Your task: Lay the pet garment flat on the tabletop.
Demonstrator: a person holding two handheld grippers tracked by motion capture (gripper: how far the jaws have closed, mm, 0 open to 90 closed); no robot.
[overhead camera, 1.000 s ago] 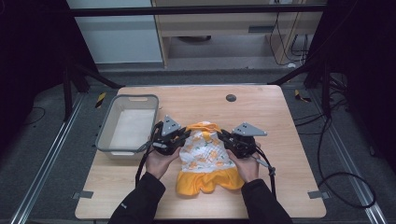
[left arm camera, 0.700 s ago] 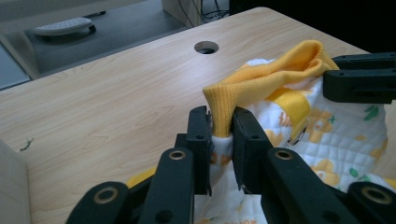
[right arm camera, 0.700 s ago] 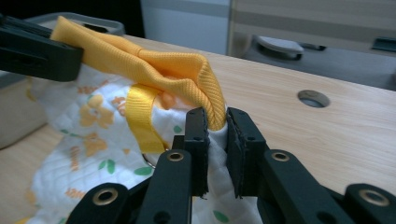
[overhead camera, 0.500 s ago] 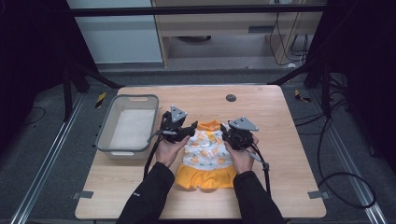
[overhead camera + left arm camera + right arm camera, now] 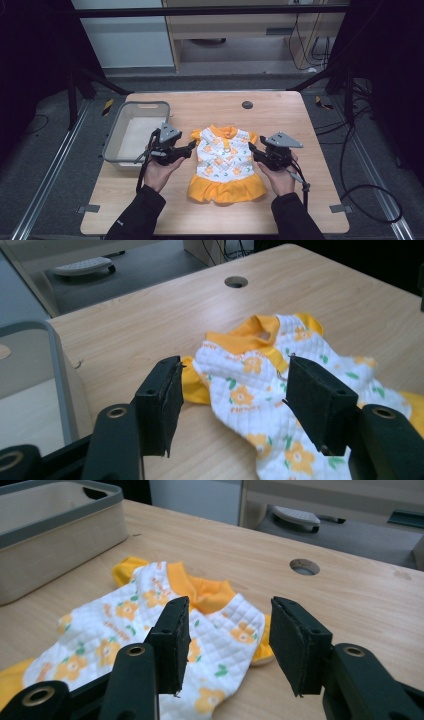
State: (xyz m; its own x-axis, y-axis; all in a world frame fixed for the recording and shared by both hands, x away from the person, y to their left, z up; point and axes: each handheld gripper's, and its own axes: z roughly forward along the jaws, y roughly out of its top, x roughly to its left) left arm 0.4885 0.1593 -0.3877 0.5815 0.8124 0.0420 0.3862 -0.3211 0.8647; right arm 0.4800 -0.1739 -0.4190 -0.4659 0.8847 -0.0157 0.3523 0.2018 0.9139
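High view: the small dress (image 5: 223,162), white with orange flowers, orange collar and orange skirt, lies flat on the table (image 5: 300,115), collar pointing away from you. Your left claw (image 5: 190,147) sits just beside its left sleeve, your right claw (image 5: 253,150) just beside its right sleeve; both are released, holding nothing. A grey tub (image 5: 134,131) stands to the left of the dress.

Left gripper view: your left claw (image 5: 235,390) has its jaws spread above the dress (image 5: 280,390), with cloth showing between them. Tub wall (image 5: 55,375) at the left.

Right gripper view: your right claw (image 5: 227,640) is likewise released over the dress (image 5: 150,625); a round hole (image 5: 304,566) in the table lies beyond.
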